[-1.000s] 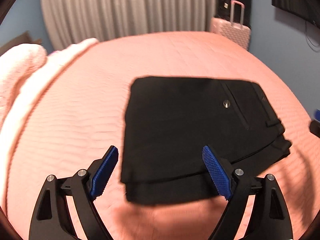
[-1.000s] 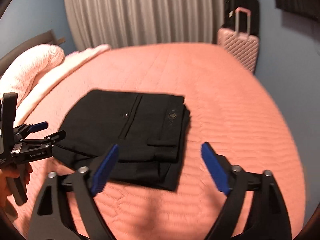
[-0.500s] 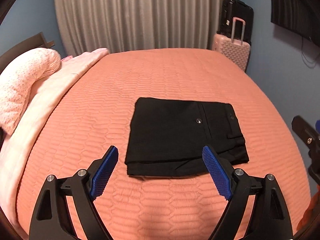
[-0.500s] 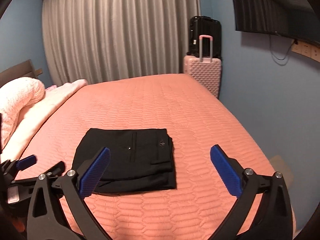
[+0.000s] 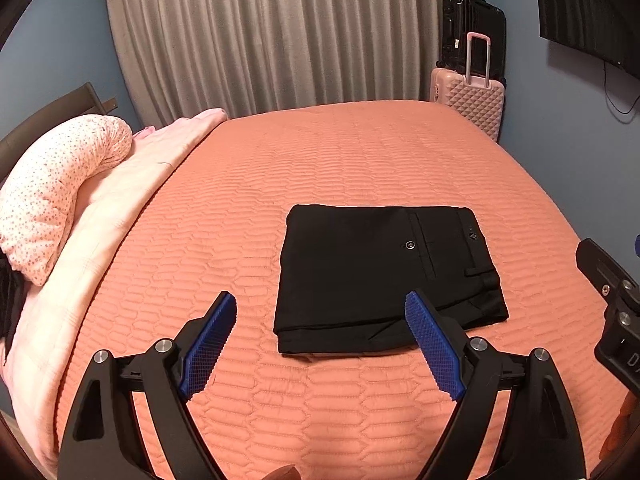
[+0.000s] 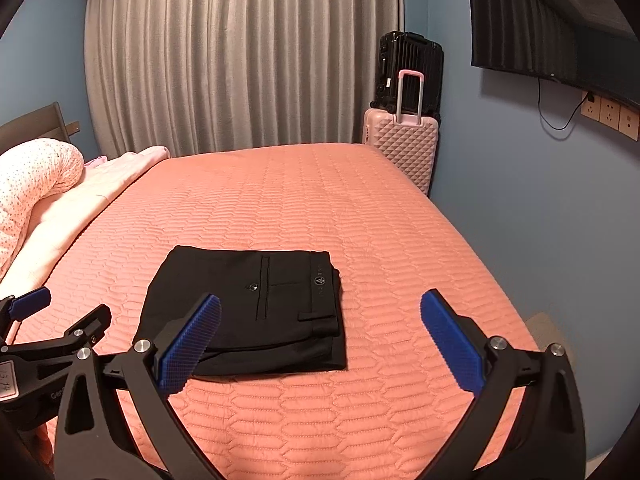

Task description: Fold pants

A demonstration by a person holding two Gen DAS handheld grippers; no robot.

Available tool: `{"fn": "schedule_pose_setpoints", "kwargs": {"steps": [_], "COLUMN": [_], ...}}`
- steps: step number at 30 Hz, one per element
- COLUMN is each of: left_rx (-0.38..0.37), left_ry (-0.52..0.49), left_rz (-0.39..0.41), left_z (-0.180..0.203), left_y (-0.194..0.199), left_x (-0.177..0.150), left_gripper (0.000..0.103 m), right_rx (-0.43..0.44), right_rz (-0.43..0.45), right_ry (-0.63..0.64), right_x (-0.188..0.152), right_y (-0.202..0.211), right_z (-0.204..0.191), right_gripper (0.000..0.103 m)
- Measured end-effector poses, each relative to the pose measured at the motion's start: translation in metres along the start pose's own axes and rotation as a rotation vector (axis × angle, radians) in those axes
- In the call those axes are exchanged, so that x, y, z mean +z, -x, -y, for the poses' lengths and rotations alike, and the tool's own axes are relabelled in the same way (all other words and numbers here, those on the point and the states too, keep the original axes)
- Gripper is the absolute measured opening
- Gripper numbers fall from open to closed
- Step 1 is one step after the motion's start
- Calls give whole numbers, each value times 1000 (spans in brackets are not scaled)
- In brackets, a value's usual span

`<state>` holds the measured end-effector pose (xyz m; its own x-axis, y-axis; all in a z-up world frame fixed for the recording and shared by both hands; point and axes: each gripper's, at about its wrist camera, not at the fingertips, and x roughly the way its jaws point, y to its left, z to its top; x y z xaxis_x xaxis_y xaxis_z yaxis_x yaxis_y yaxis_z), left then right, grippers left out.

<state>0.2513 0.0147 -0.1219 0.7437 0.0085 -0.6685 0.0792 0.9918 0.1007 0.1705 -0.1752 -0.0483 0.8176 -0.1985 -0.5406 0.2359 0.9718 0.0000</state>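
The left hand-held gripper [image 5: 320, 344], black-framed with blue ribbed pads, stands released and empty above the bed, its jaws spread wide with nothing between them. The right hand-held gripper [image 6: 320, 344], of the same build, is likewise released and holds nothing; its jaws gape over bare quilt. Each one shows at the edge of the other's view, so the two hang side by side at the near side of the bed.

Just beyond the pads lie the black fabric pants [image 5: 384, 276], folded into a compact, roughly square stack with a buttoned back pocket and belt loop uppermost. They rest flat on the salmon-orange quilted bedspread [image 5: 360, 152], near its front edge, touching neither gripper. The layers look fairly even, though the lower ones peek out along the near and right edges. By this look the folding seems finished or nearly so.

Further out, a pink spotted pillow [image 5: 56, 184] and pale pink blanket [image 5: 120, 200] lie along the left side, with grey curtains [image 5: 280, 32] and a pink hard-shell suitcase [image 5: 468, 100] behind.

The likeliest trouble is disturbing the stack: a pad dragged across the top layer would slide it off those beneath, and pinching only the upper layer would pull the fold open.
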Motion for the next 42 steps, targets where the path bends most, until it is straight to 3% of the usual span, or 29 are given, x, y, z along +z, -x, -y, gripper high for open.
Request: {"fn": "schedule_pose_setpoints", "kwargs": {"steps": [42], "left_rx": [28], "left_ry": [15], "left_rz": [45], "left_z": [-5], "left_y": [12], "left_x": [5], "left_gripper": [85], "right_rx": [-19], "right_rz": [38], "right_ry": [32], "right_x": [6], "right_y": [5], "right_z": [-10], "right_gripper": [98]}}
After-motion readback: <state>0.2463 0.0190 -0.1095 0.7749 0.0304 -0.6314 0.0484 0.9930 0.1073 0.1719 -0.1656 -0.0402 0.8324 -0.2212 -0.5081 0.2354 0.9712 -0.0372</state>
